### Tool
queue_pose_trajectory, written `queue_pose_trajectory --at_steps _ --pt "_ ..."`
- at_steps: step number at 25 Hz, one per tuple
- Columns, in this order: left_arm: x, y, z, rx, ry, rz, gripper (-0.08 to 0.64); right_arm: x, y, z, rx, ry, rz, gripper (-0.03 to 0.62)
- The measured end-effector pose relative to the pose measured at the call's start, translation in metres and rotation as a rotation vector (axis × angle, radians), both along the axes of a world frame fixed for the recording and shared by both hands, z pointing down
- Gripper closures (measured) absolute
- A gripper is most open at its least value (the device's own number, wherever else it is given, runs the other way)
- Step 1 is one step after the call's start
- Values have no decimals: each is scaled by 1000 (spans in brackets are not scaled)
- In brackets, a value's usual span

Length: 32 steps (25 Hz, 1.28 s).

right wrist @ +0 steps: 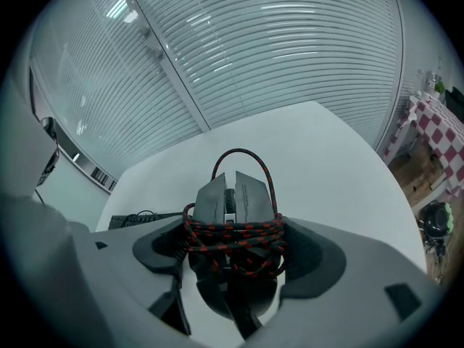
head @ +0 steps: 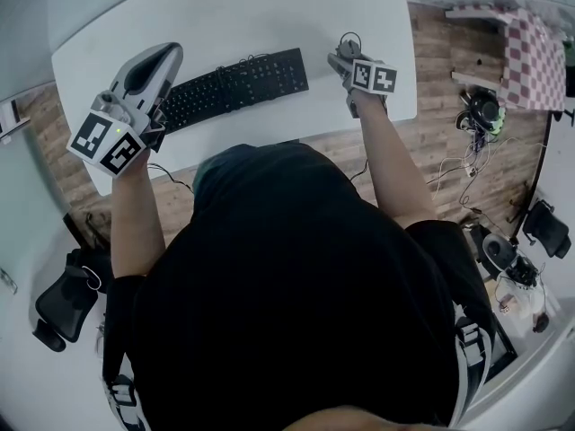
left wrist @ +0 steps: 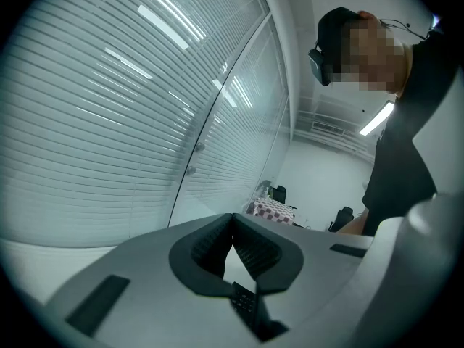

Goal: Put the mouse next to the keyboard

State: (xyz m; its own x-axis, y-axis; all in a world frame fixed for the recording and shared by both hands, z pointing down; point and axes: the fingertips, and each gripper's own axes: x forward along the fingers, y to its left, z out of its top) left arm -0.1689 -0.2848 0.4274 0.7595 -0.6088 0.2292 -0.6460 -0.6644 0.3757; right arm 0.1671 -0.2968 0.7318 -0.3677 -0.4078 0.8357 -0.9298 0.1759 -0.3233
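- White table (head: 269, 16): black keyboard (head: 235, 88) lies on it.
- Left tool (left wrist: 232, 220): jaws together, empty.
- Right tool (right wrist: 233, 249): clamped on mouse (right wrist: 235, 194), near keyboard's right end.
- Risk: wrapped cable (right wrist: 217, 232) may snag jaws on release, dragging mouse.

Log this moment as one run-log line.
left tool: shut, empty, tilted up | right tool: shut on mouse, cable wrapped round it | mouse: right of keyboard, over table | release: not yet
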Motion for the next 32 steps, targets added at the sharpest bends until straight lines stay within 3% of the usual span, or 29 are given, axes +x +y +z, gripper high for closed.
queue_pose_trajectory --at_steps 32 --pt "1 -16 22 -41 7 -1 540 13 -1 45 -67 136 -49 187"
